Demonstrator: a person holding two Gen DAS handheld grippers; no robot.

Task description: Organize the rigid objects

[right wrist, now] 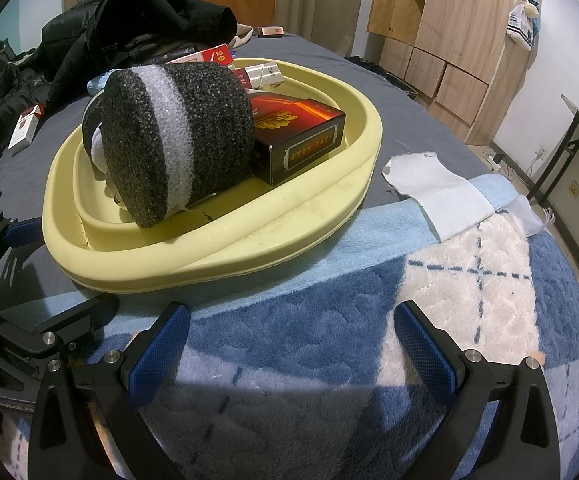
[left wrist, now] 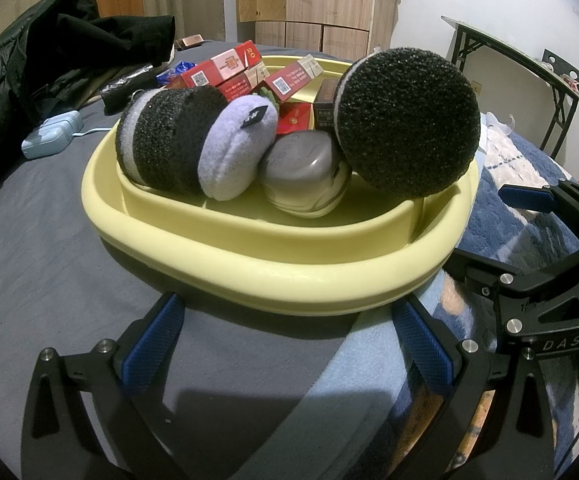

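A pale yellow tray (left wrist: 249, 256) (right wrist: 217, 248) sits on the bed and holds two black foam cylinders with a white band (left wrist: 405, 120) (left wrist: 165, 140) (right wrist: 173, 136), a lilac plush puff (left wrist: 233, 144), a grey lidded jar (left wrist: 305, 168), and red cigarette boxes (left wrist: 221, 68) with a dark red box (right wrist: 301, 136). My left gripper (left wrist: 289, 344) stands open just in front of the tray's near rim, holding nothing. My right gripper (right wrist: 289, 352) is open over the blue and white blanket, to the tray's right, also holding nothing.
A black jacket (left wrist: 49, 52) (right wrist: 137, 12) lies heaped at the back left. A light blue case (left wrist: 51, 136) and loose cigarette packs (right wrist: 25, 128) rest on the grey sheet. A white cloth (right wrist: 437, 192) lies right of the tray. Wooden cabinets (right wrist: 449, 28) and a folding table (left wrist: 529, 68) stand beyond.
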